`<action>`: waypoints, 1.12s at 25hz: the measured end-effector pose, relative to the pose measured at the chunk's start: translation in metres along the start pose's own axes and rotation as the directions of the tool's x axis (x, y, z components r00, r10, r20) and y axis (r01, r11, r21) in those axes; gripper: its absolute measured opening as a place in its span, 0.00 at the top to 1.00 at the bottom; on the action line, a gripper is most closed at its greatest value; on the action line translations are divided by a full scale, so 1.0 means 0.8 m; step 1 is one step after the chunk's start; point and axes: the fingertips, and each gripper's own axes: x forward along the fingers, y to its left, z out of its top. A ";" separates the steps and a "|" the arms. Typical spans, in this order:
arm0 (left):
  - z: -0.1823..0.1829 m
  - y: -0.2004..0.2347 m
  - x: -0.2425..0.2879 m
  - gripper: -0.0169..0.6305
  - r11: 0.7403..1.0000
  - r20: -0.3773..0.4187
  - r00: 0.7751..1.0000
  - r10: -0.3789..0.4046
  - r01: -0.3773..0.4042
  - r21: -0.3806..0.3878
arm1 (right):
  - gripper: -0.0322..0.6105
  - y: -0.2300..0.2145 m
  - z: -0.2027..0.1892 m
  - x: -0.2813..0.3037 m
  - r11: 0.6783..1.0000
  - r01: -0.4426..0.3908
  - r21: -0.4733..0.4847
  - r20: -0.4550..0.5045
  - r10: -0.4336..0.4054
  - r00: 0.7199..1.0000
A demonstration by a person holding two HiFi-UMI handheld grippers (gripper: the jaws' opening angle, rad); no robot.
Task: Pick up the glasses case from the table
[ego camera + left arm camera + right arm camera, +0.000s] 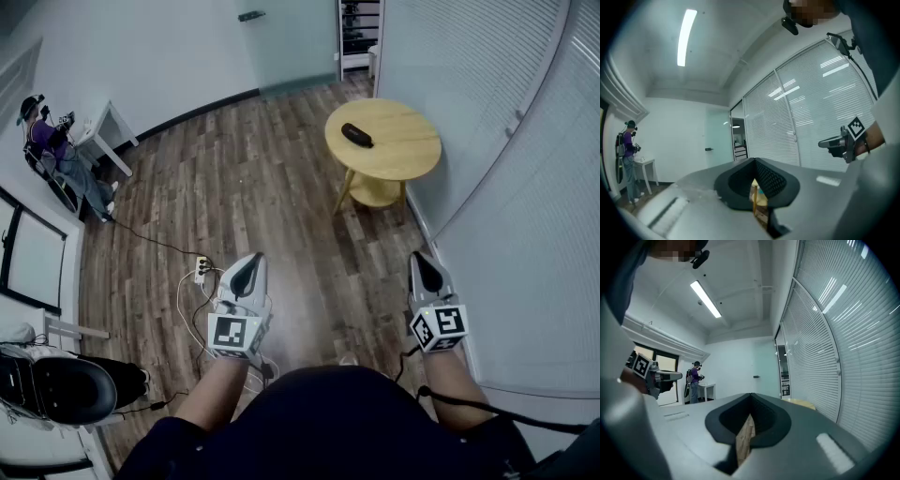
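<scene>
Fingers first: the left gripper [247,266] has its fingers [771,181] pressed together with nothing between them, and the right gripper [425,264] is the same, fingers [767,422] closed tip to tip and empty. Both are held level out in front of the person's body, roughly side by side but well apart. I read that as a carrying pose. There's nothing within reach to grab, so there's no reason to have them spread yet.

The glasses case [357,135] is way off across the wood floor [262,187]. It lies flat on top of the round yellow surface [405,161], toward its left side, right next to the blinds-covered wall. It sits alone up there, so it should be an easy target once the person gets close. My guess is the pickup hasn't started and the walk over comes first.

Count of what I can see:
- 2 grippers, both empty
- 1 glasses case, dark
- 1 round surface carrying it
- 1 power strip [201,271] on the floor just ahead of the left gripper, with cables trailing off it, worth stepping around
- 1 black chair [66,389] at lower left
- 1 other person [58,155] far off by 1 small white table [108,131], nowhere near the case
</scene>
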 end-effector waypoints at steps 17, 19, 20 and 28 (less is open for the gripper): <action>0.001 -0.056 0.092 0.97 1.000 0.005 1.000 0.002 -0.002 0.004 | 0.94 -0.093 -0.012 0.007 0.997 0.068 0.025 -0.008 -0.067 0.998; 0.000 -0.068 0.103 0.97 1.000 -0.003 1.000 -0.025 0.025 0.008 | 0.94 -0.103 -0.012 0.011 0.996 0.077 0.037 -0.009 -0.077 0.997; -0.003 -0.071 0.108 0.97 0.999 -0.007 0.999 -0.033 0.033 0.007 | 0.94 -0.106 -0.011 0.014 0.996 0.082 0.035 -0.006 -0.082 0.997; -0.025 -0.062 0.174 0.97 0.995 0.004 0.995 -0.101 0.101 -0.022 | 0.94 -0.126 0.000 0.067 0.995 0.096 0.036 0.029 -0.097 0.995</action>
